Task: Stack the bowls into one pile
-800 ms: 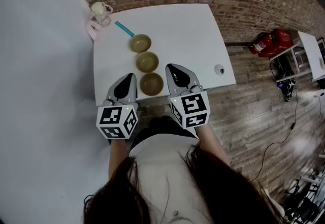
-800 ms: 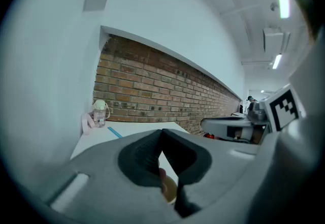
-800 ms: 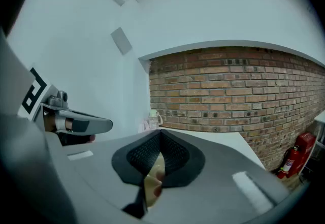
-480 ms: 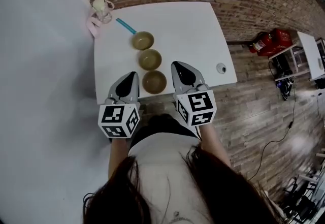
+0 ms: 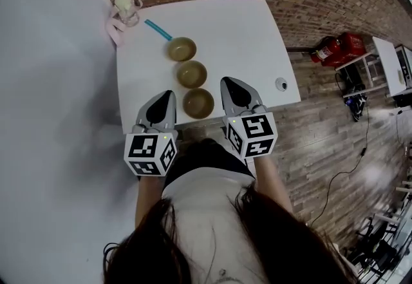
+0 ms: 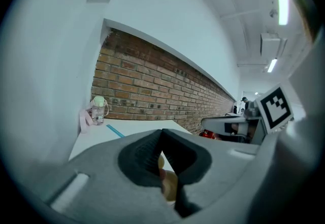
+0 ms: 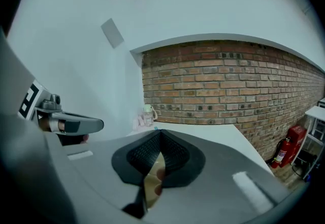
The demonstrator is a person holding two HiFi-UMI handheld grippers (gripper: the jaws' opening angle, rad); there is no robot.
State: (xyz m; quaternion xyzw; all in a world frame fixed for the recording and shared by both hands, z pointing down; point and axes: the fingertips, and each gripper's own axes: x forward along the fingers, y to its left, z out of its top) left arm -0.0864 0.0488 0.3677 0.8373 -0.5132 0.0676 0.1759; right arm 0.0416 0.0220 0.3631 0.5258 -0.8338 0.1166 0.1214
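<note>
Barely shifted, the left gripper (image 5: 167,96) and right gripper (image 5: 228,84) flank the nearest olive-brown round bowl (image 5: 198,103) on the white tabletop (image 5: 238,38). Both pairs of jaws are together, holding nothing.

On the surface (image 5: 238,38) before me, three bowls lie in a row running away from me. The near bowl (image 5: 198,103) is by the front edge, the middle bowl (image 5: 192,74) is just behind it, and the far bowl (image 5: 182,49) is behind that. My left hand-held gripper (image 5: 165,96) is left of the near bowl and my right hand-held gripper (image 5: 228,84) is right of it. A thin stick (image 5: 157,29) lies behind the far bowl. A bottle (image 5: 126,9) stands at the far left corner.
</note>
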